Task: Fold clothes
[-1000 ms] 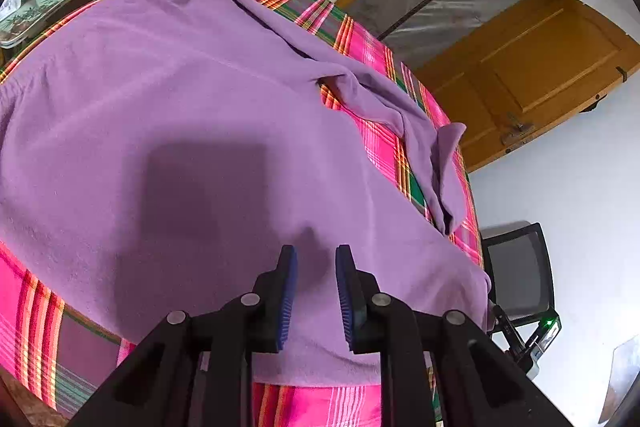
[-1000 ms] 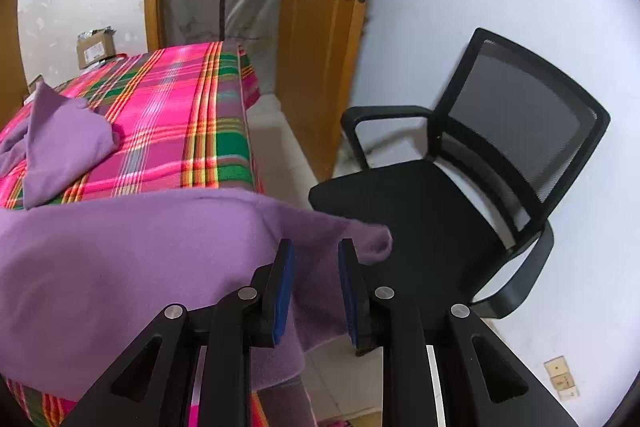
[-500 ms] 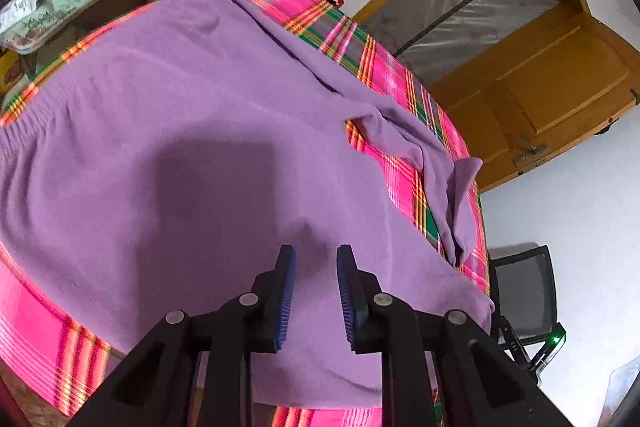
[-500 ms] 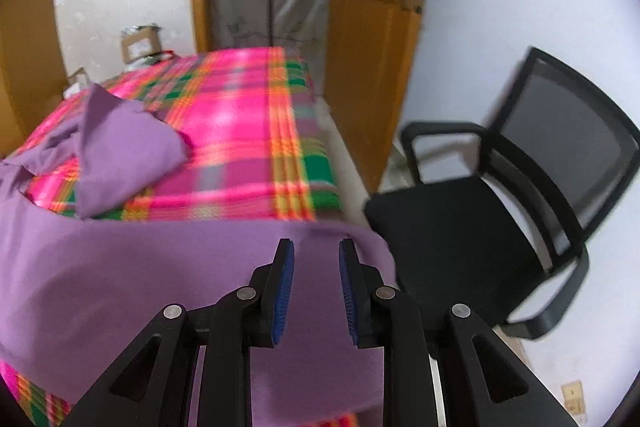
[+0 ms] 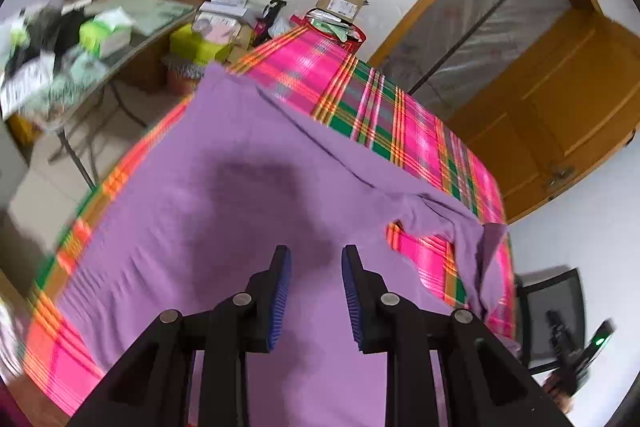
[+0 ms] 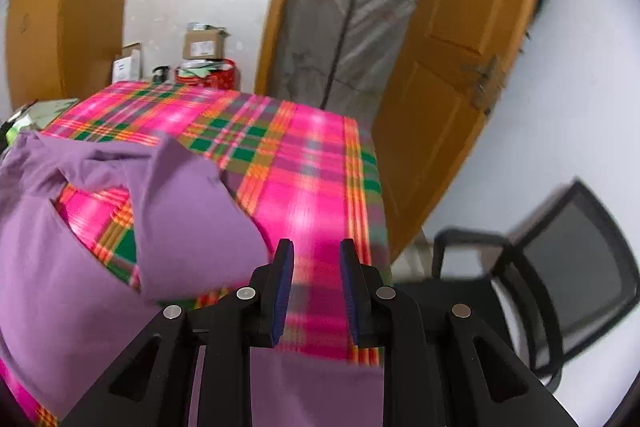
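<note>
A purple garment (image 5: 224, 211) lies spread over a table with a pink plaid cloth (image 5: 416, 139). One leg of it runs along the right side, its end bunched near the table's edge (image 5: 488, 247). My left gripper (image 5: 315, 259) hangs open above the garment's wide middle, nothing between its fingers. In the right wrist view the same garment (image 6: 188, 215) fills the left, its crumpled leg end lying on the plaid cloth (image 6: 312, 155). My right gripper (image 6: 316, 255) is open above the cloth just right of that leg end, holding nothing.
A black office chair (image 6: 560, 275) stands by the table's right side, near a wooden door (image 6: 460, 67). Cardboard boxes (image 5: 340, 3) and a red tin sit beyond the far end. A cluttered glass side table (image 5: 80, 39) stands to the left.
Both grippers have risen and moved forward over the table. The right one has passed from the garment's hanging hem toward the bunched leg end. Both stayed open.
</note>
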The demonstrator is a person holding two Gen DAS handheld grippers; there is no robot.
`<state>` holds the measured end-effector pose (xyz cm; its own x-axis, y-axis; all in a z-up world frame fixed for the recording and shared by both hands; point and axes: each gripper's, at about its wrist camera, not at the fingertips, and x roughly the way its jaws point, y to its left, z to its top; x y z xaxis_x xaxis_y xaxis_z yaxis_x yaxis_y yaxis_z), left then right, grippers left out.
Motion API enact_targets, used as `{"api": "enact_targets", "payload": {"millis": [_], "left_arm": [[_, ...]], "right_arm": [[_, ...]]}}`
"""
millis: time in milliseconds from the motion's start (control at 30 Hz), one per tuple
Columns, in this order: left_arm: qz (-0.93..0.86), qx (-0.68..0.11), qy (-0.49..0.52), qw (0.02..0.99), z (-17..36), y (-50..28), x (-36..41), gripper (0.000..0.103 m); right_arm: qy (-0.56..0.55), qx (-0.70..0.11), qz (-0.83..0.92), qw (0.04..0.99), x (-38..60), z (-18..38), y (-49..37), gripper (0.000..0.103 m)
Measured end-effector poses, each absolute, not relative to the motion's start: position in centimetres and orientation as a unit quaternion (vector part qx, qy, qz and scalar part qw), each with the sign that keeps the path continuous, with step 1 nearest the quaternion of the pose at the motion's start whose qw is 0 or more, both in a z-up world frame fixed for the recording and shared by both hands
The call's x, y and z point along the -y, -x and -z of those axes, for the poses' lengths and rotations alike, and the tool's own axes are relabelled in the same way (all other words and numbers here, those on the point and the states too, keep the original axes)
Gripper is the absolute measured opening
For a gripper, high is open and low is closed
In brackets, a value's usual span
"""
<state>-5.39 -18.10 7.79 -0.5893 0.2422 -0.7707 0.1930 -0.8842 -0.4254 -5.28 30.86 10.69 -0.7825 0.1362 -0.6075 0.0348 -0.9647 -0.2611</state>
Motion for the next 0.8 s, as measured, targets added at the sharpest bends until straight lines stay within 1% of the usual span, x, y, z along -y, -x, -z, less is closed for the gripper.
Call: {"api": "enact_targets", "payload": {"millis": [67, 133, 233, 333, 400, 433, 500, 567, 667, 800], "left_arm": [[-0.854, 0.222, 0.470, 0.003, -8.1, 6.7, 18.7, 0.026], [-0.850, 0.200, 0.486, 0.023, -8.9, 8.1, 18.9, 0.026], [-0.856, 0.145, 0.495, 0.047, -11.1, 9.8, 18.6, 0.026], [-0.865, 0.110, 0.487, 0.048, -13.8, 11.9, 18.9, 0.026], [-0.873, 0.092, 0.477, 0.055, -16.1, 13.3, 19.1, 0.026], [-0.877, 0.072, 0.472, 0.061, -17.0, 13.9, 18.9, 0.026], [-0.888, 0.005, 0.453, 0.079, -18.3, 15.1, 17.8, 0.029], [-0.886, -0.032, 0.453, 0.089, -17.6, 16.6, 17.1, 0.030], [-0.873, -0.061, 0.472, 0.108, -15.2, 18.8, 16.3, 0.030], [-0.831, -0.156, 0.515, 0.139, -9.0, 21.8, 14.3, 0.030]], "right_arm": [[0.321, 0.151, -0.935, -0.014, -29.0, -12.1, 6.4, 0.024], [0.306, 0.180, -0.933, -0.053, -26.7, -13.6, 7.4, 0.024], [0.281, 0.216, -0.930, -0.097, -23.4, -16.2, 9.3, 0.024], [0.264, 0.215, -0.931, -0.132, -20.5, -19.6, 11.9, 0.024], [0.257, 0.200, -0.933, -0.156, -19.1, -21.9, 13.4, 0.024], [0.251, 0.195, -0.933, -0.166, -18.4, -22.9, 14.2, 0.024], [0.239, 0.206, -0.931, -0.184, -16.7, -23.8, 15.8, 0.026], [0.266, 0.217, -0.913, -0.221, -14.7, -22.6, 17.7, 0.049], [0.319, 0.235, -0.880, -0.261, -11.9, -18.4, 20.5, 0.049], [0.367, 0.273, -0.837, -0.301, -9.1, -12.9, 22.3, 0.049]]}}
